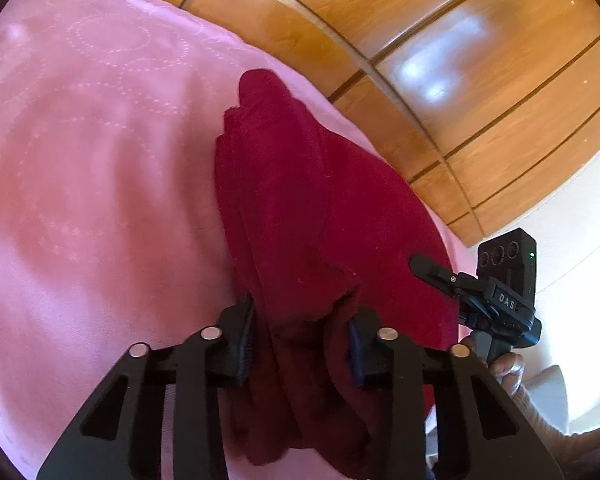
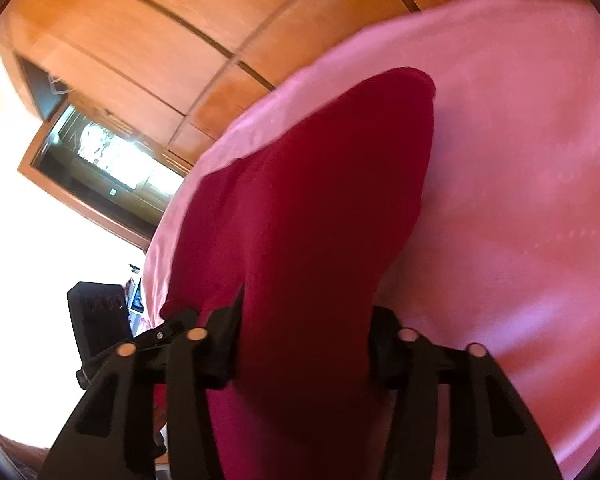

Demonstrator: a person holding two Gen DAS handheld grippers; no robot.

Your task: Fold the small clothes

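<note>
A dark red garment (image 1: 300,208) lies in folds on a pink bedspread (image 1: 100,160). My left gripper (image 1: 300,344) is shut on its near edge, with cloth bunched between the fingers and hanging below. My right gripper (image 2: 304,340) is shut on the same red garment (image 2: 312,200), which stretches away from it over the pink bedspread (image 2: 520,200). The right gripper also shows in the left wrist view (image 1: 432,272) at the garment's right edge, held by a hand. The left gripper's body shows in the right wrist view (image 2: 100,320) at the lower left.
A wooden wardrobe (image 1: 440,60) with glossy panels stands behind the bed. In the right wrist view a wood-framed mirror (image 2: 100,160) hangs on a bright white wall. The bed's edge runs close to the garment's far side.
</note>
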